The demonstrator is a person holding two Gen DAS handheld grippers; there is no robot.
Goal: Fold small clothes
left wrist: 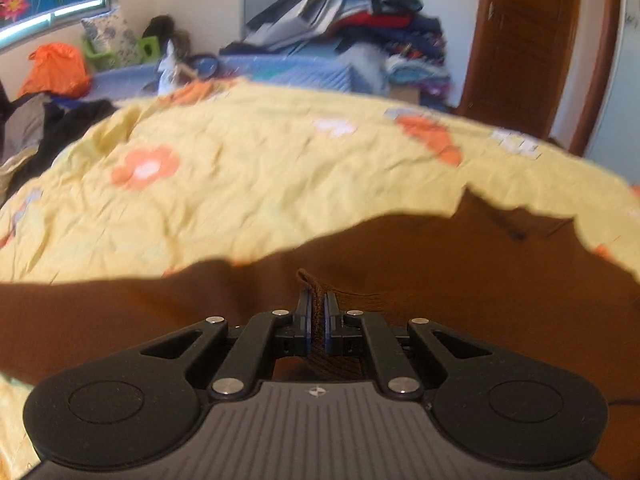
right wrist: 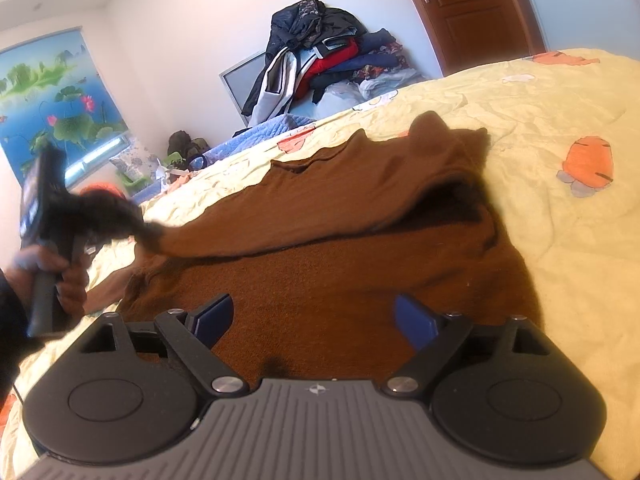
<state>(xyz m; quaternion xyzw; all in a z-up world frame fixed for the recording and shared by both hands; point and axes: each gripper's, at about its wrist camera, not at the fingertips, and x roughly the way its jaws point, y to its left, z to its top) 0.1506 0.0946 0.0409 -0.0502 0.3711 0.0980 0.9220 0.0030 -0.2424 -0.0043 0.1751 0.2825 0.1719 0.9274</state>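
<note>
A small brown knit garment (right wrist: 340, 240) lies spread on the yellow flowered bed cover (right wrist: 560, 112). In the left wrist view my left gripper (left wrist: 319, 304) is shut on a brown sleeve cuff (left wrist: 318, 322), pinched between its blue pads, with the brown garment (left wrist: 400, 256) spread beyond. The right wrist view shows that left gripper (right wrist: 136, 232) blurred at the left, held by a hand (right wrist: 60, 276), with the sleeve (right wrist: 240, 232) stretched across the garment's body. My right gripper (right wrist: 316, 316) stands open low over the garment's near hem, nothing between its pads.
A tall heap of clothes (right wrist: 320, 56) is stacked at the far side of the bed, next to a brown wooden door (right wrist: 472, 8). Blue quilted bedding (left wrist: 288, 68), an orange bag (left wrist: 56, 68) and dark clothing (left wrist: 60, 128) lie at the far left.
</note>
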